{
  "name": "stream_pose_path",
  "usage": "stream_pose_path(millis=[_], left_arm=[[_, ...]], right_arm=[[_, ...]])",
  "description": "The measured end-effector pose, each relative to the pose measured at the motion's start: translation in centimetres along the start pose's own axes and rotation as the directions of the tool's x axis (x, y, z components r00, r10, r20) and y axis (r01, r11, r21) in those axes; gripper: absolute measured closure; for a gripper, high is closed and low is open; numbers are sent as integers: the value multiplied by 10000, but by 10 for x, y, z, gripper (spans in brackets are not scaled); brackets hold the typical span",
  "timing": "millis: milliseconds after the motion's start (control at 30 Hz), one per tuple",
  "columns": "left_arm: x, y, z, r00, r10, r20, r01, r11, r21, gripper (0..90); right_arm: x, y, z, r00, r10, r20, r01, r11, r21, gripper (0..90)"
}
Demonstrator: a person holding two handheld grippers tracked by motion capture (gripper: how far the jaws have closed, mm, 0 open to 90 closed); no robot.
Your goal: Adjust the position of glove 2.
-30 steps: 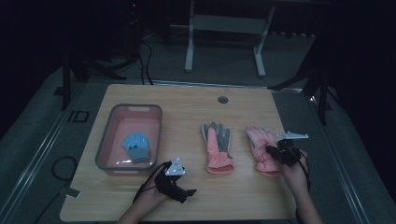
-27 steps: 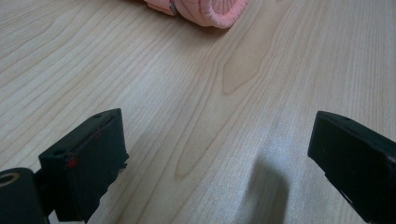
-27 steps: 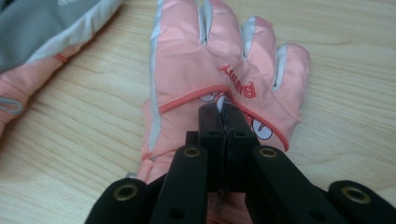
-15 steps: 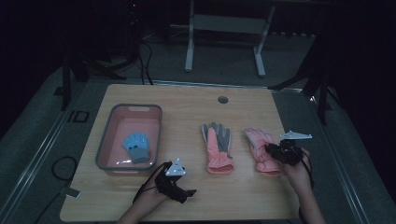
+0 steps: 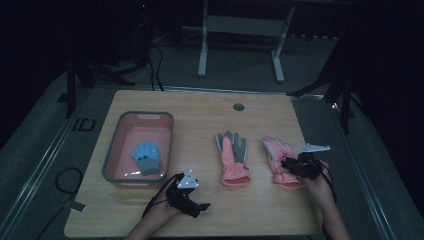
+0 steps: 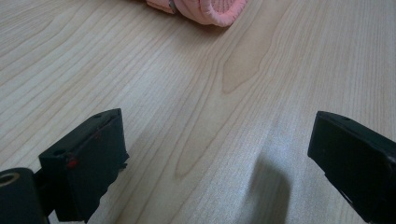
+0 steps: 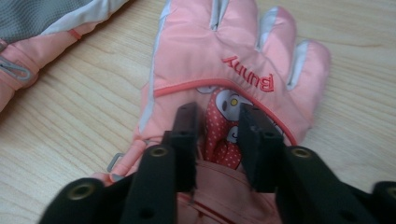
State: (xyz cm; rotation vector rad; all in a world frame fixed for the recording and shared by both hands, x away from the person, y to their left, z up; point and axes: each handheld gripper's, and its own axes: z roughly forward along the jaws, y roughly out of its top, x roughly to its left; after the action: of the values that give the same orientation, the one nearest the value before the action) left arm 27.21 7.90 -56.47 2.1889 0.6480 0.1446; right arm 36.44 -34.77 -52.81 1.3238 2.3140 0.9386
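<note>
Left gripper (image 5: 192, 200): I hold it low over the near part of the wooden table (image 5: 200, 115); in its own view the jaws stand wide apart with bare wood between them.
Right gripper (image 7: 217, 135): I hold it over the wrist end of the pink glove (image 7: 233, 70); the jaws are narrowed to a small gap, with a fold of the glove's dotted fabric between them. Whether they pinch it I cannot tell.
Pink glove, detail: it lies flat, back up, fingers pointing away from my right gripper; the word "Bunny" is stitched across it beyond the jaws.
Pink-and-grey glove (image 5: 233, 157): it lies flat, just beside the first glove and apart from it, between my two grippers and farther out than my left one; its pink cuff (image 6: 205, 9) shows ahead of my left gripper's jaws.
Pink bin (image 5: 112, 160): it sits beyond my left gripper, on the side away from the gloves.
Blue glove (image 5: 145, 157): it lies inside the bin, on its floor.
Table hole (image 5: 238, 107): a round hole near the far edge, well beyond both grippers.
</note>
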Motion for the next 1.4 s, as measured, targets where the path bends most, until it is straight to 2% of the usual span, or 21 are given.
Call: stream_pose_path(millis=[100,200,267,367,500,733,900,1133,1267,1333,1400], left_arm=[[0,0,0,10000,4,0,-4,10000,3,45],[0,0,0,10000,19,-15,-19,10000,22,51],[0,0,0,10000,22,-2,-22,10000,25,50],[0,0,1,10000,1,3,-1,10000,13,50],[0,0,0,10000,-7,8,7,10000,2,50],[0,0,0,10000,-8,5,8,10000,-1,50],[1,0,0,10000,3,12,-3,10000,6,50],[0,0,0,10000,27,57,-27,10000,-24,50],[1,0,-1,10000,37,82,-37,10000,-48,50],[1,0,0,10000,64,58,-64,10000,-3,50],[0,0,0,10000,82,44,-82,10000,-24,50]], right_arm=[[-1,-2,3,9994,275,-190,-277,9995,-119,748],[1,-4,3,9981,612,-102,-613,9980,-163,798],[6,-3,2,9977,643,231,-640,9979,-128,851],[13,1,0,9956,580,739,-576,9983,-75,882],[20,7,-10,9916,900,925,-867,9955,-396,890],[38,31,-32,9869,1015,1255,-911,9921,-860,891],[59,55,-51,9843,959,1483,-754,9875,-1385,892],[89,85,-65,9867,961,1314,-703,9795,-1885,892],[108,99,-64,9902,944,1029,-716,9759,-2063,892],[117,104,-62,9907,1104,797,-906,9714,-2196,892],[129,109,-57,9916,1117,651,-952,9715,-2172,892]])
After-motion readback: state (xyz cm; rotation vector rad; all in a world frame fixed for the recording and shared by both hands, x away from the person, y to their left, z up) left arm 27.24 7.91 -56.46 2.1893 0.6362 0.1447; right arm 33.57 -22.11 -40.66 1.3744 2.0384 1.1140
